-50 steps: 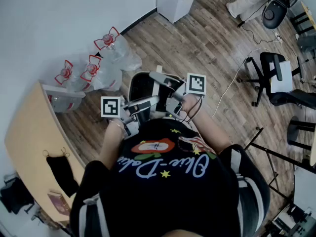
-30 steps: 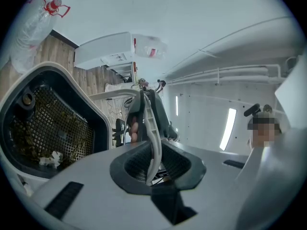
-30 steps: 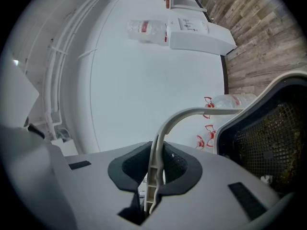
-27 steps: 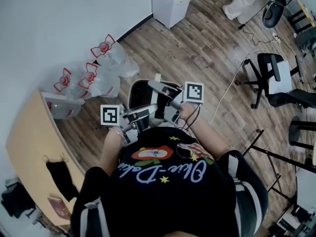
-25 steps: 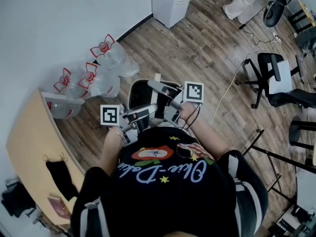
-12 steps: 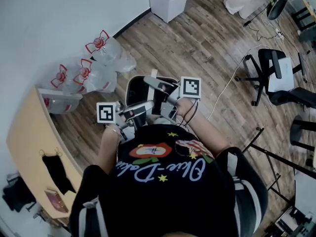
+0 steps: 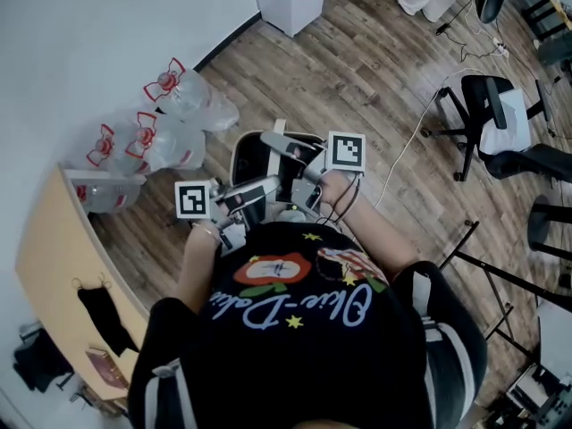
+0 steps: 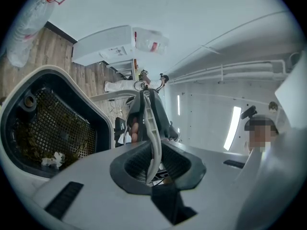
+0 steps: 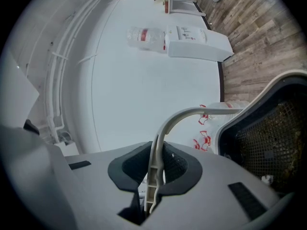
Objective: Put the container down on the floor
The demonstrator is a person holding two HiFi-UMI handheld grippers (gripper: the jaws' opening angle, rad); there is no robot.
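Carrying is the step in hand: the left gripper point(image 8: 154, 166) and right gripper point(image 9: 154, 178) each pinch the container's point(image 7: 253, 153) thin handle point(image 8: 151, 123), holding it before the person, above the wooden floor point(image 7: 375, 79). Next, likely, the 2 grippers lower together, keeping it level.

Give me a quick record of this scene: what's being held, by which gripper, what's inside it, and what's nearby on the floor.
Held item: white container, carried by its handle
Left gripper: shut on handle
Right gripper: shut on handle
Inside: black mesh basket with small scraps
Below: wooden floor; container not set down yet
Nearby: water bottles by the wall
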